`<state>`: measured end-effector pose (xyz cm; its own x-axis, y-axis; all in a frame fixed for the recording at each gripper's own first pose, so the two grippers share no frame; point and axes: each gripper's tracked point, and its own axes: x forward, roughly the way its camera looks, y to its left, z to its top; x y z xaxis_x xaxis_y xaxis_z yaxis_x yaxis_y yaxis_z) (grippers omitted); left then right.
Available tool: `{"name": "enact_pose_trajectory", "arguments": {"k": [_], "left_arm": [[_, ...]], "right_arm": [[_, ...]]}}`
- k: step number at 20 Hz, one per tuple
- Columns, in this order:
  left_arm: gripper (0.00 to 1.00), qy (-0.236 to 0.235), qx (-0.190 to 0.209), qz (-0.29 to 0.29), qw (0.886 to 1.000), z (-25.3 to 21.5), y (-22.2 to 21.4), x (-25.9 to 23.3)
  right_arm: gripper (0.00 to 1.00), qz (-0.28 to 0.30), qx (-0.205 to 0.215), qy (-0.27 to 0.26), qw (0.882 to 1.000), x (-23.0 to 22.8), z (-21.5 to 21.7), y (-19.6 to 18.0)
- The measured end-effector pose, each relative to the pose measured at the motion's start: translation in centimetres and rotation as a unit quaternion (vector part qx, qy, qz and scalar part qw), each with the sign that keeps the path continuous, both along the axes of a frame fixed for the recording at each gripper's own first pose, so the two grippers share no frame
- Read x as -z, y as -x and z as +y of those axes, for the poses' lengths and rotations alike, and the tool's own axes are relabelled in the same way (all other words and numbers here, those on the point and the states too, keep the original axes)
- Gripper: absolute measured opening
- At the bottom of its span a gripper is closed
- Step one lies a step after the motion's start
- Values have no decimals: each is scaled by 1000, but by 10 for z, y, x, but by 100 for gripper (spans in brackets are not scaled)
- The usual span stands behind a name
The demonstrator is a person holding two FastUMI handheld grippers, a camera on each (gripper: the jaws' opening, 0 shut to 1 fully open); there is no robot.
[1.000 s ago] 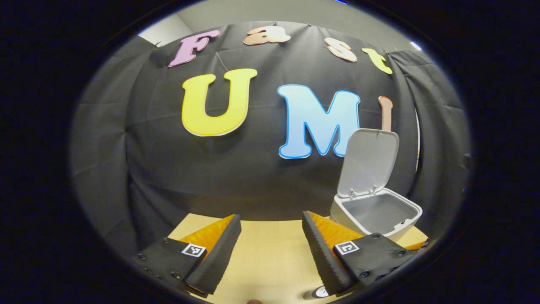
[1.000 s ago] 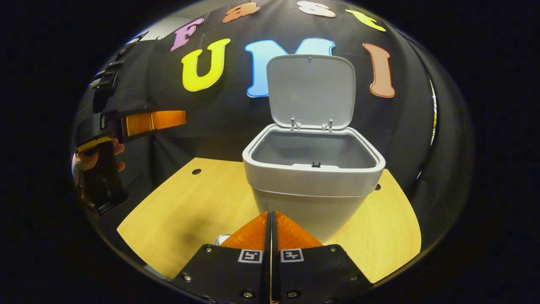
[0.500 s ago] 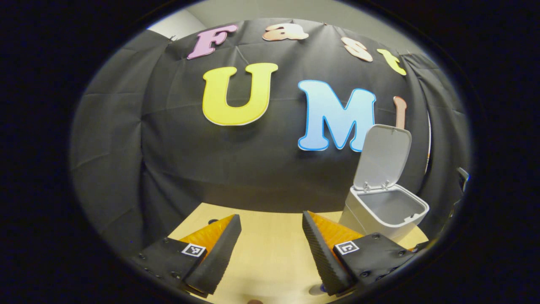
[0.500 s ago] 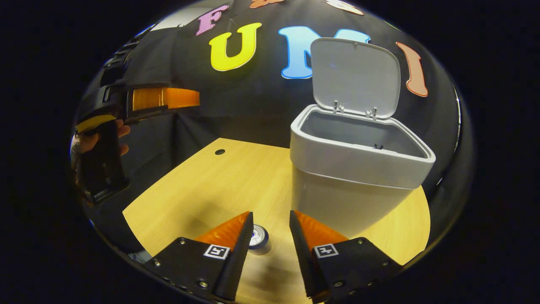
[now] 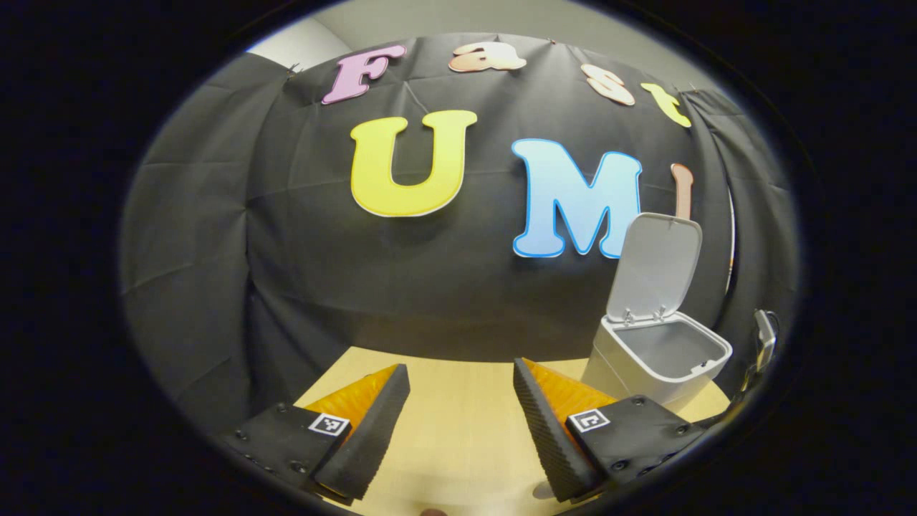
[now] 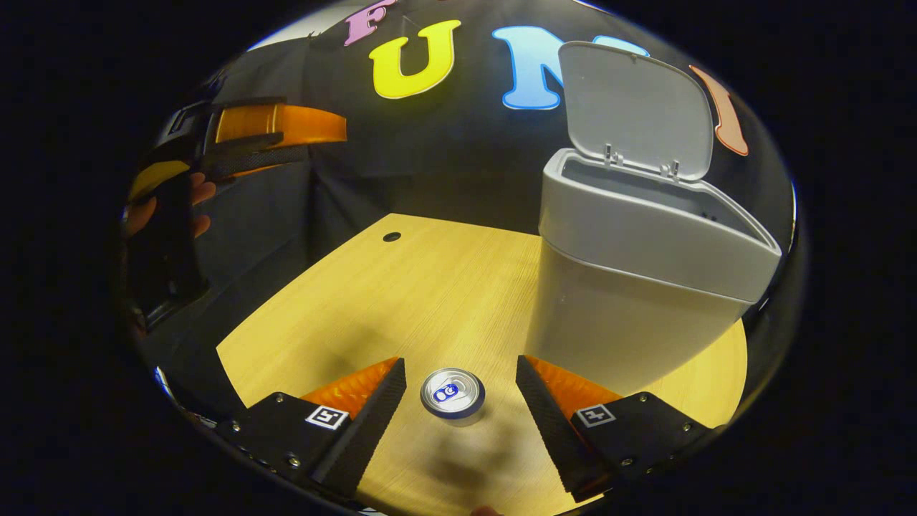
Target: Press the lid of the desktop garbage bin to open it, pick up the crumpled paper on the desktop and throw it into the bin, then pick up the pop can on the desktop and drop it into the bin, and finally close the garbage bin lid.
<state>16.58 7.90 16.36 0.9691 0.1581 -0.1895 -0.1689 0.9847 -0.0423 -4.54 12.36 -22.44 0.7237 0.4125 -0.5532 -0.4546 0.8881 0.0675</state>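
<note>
**Inspector:** Start with the largest items.

**Assistant:** The counter (image 6: 401, 287) carries the garbage bin (image 6: 630, 301) on its right side in the right gripper view. Its lid (image 6: 637, 107) stands raised and the mouth is open. No crumpled paper is visible on the counter; I judge that step done, though the bin's inside is hidden.

**Inspector:** Grippers?

**Assistant:** The left gripper (image 5: 458, 416) is held off to the side, fingers apart, nothing between them. The right gripper (image 6: 458, 408) hangs over the counter, fingers also apart.

**Inspector:** And the pop can?

**Assistant:** The pop can (image 6: 452, 393) stands upright on the counter just in front of the bin, seen top-on. It lies between the right fingers, touching neither.

**Inspector:** Handling?

**Assistant:** Probably light, thin-walled and smooth, so it may dent or slip. I would grip the round wall below the rim, squarely and with moderate pressure.
</note>
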Motion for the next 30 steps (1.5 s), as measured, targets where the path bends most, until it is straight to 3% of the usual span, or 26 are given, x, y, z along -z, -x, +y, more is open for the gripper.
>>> {"name": "enact_pose_trajectory", "arguments": {"k": [20, 22, 30], "left_arm": [[96, 0, -28, 16, 999, 26, 13, 11], [96, 1, -29, 17, 999, 28, 13, 12], [96, 1, -29, 20, 999, 28, 13, 14]], "right_arm": [[99, 54, -34, 65, 996, 71, 15, -9], [85, 50, -36, 68, 996, 70, 15, -11], [83, 30, -46, 57, 997, 49, 25, -11]]}}
